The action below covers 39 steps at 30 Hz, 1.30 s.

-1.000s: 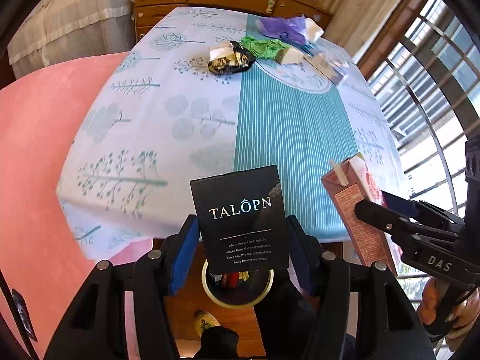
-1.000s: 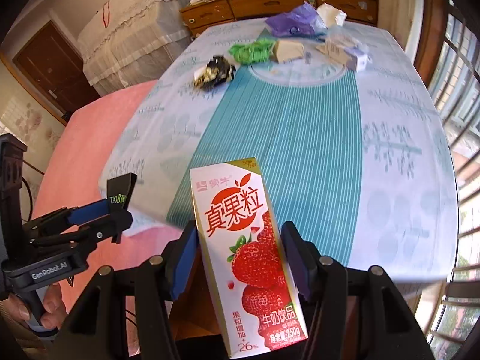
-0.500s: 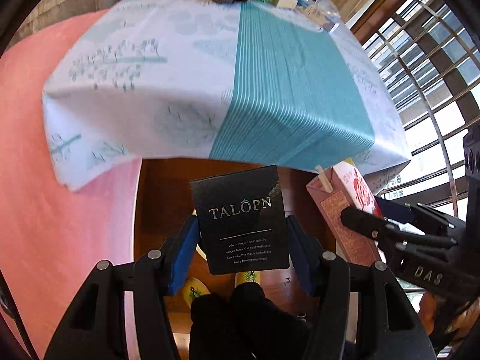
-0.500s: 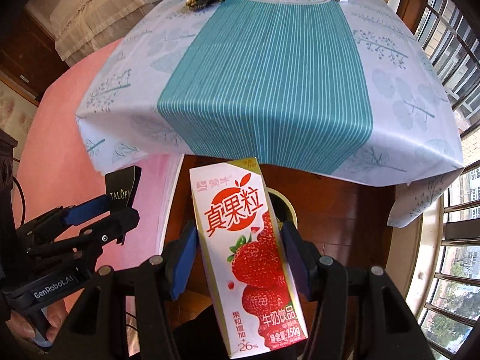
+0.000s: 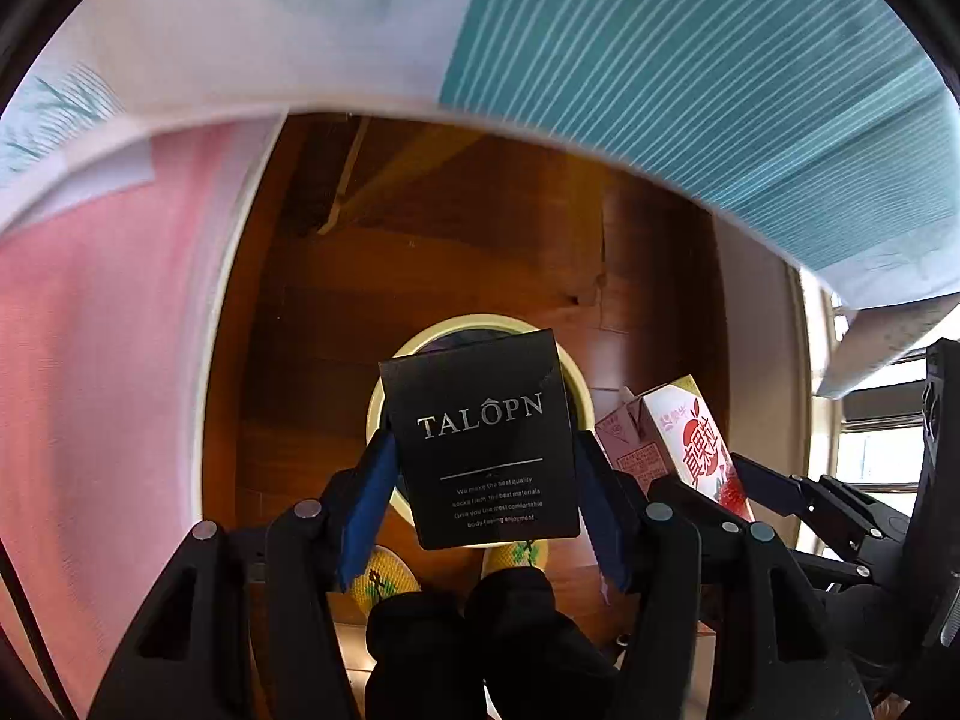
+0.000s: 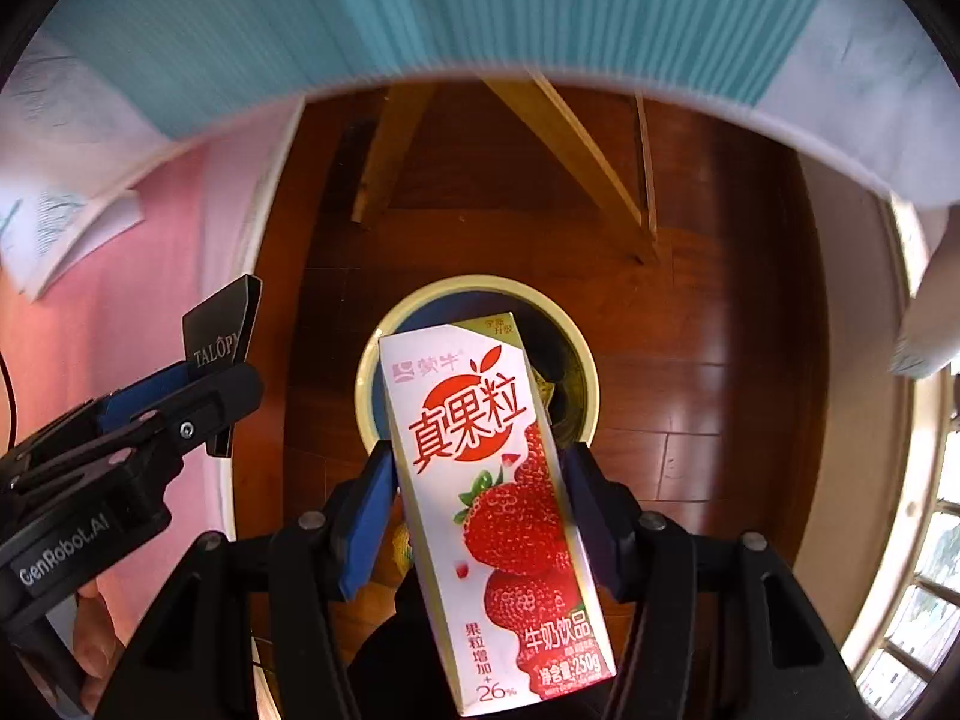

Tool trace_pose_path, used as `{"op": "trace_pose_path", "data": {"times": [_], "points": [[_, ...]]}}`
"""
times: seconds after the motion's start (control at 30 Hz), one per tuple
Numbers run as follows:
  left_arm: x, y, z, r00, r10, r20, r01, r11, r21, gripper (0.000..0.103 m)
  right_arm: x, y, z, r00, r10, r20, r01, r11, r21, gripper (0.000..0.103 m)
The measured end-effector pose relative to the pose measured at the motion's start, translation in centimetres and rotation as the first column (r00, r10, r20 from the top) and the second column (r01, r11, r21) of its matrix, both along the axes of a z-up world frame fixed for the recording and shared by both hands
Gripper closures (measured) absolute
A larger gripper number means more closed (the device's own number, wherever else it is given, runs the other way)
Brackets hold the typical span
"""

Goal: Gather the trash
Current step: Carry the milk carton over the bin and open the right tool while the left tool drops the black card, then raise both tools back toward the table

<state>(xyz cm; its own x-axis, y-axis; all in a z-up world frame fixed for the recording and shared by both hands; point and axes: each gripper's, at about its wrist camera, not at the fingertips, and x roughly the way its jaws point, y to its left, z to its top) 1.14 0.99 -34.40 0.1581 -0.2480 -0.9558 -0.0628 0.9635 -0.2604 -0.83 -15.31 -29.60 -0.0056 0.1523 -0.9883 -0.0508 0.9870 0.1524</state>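
left wrist view: biggest thing is the white and teal striped tablecloth [image 5: 690, 60] hanging across the top, w/ dark brown wooden floor [image 5: 480, 252] under it and a pink rug [image 5: 90, 360] on the left. on the floor sits a round cream-rimmed trash bin [image 5: 384, 396], mostly hidden behind the load. left gripper [image 5: 483, 480] has its blue-padded fingers [image 5: 366, 498] closed narrow on both sides of a flat black cardboard box w/ silver "talopn" lettering [image 5: 480, 438], held upright right over the bin mouth. just right of it the white and red strawberry milk drink carton [image 5: 678, 438] shows tilted, held by the right gripper [image 5: 750, 480]. right wrist view: same cloth [image 6: 420, 12] on top, floor [image 6: 690, 330] below, bin [image 6: 585, 360] w/ some dark stuff inside, can't tell what. right gripper [image 6: 480, 504] fingers [image 6: 366, 510] clamp the carton [image 6: 498, 480] on both sides, its top over the bin opening. left gripper [image 6: 198, 390] at left w/ the box [image 6: 225, 336] edge-on, beside the bin from this angle, over the rug [image 6: 150, 276] edge.
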Motion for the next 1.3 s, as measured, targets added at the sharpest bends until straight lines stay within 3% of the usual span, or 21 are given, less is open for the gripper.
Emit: {"op": "trace_pose_path", "data": {"times": [0.17, 0.37, 0.53, 0.7, 0.97, 1.1, 1.3], "points": [[0.6, -0.9, -5.6, 1.000, -0.004, -0.009, 0.004, 0.999, 0.032, 0.045, 0.7, -0.7, -5.9, 0.999, -0.043, -0.024, 0.044, 0.998, 0.040, 0.046], [0.6, -1.1, -9.0, 1.000, -0.001, -0.011, 0.001, 0.999, 0.040, 0.039, 1.4, -1.6, -10.4, 0.992, -0.112, -0.053, 0.117, 0.987, 0.106, 0.045], [0.6, -0.7, -10.2, 0.999, 0.005, -0.040, -0.003, 0.999, 0.047, 0.010, 2.0, -2.1, -11.4, 0.986, -0.156, -0.058, 0.161, 0.982, 0.103, 0.036], [0.4, -0.1, -9.2, 0.999, 0.032, -0.032, -0.030, 0.998, 0.050, 0.009, 1.7, -2.6, -10.4, 0.984, -0.169, -0.052, 0.173, 0.981, 0.092, 0.036], [-0.5, 0.0, -3.2, 1.000, 0.002, -0.004, -0.002, 0.997, 0.074, 0.009, 0.9, -2.9, -4.1, 0.982, -0.184, -0.038, 0.186, 0.980, 0.073, 0.036], [-1.1, 0.3, 2.3, 1.000, -0.008, 0.021, 0.006, 0.998, 0.067, 0.009, 0.6, -3.0, 0.8, 0.983, -0.182, -0.028, 0.183, 0.981, 0.064, 0.036], [-2.3, 1.5, 12.3, 0.996, -0.009, 0.086, 0.007, 0.999, 0.034, 0.009, 0.7, -3.1, 10.7, 0.986, -0.162, 0.034, 0.159, 0.985, 0.067, 0.036]]}}
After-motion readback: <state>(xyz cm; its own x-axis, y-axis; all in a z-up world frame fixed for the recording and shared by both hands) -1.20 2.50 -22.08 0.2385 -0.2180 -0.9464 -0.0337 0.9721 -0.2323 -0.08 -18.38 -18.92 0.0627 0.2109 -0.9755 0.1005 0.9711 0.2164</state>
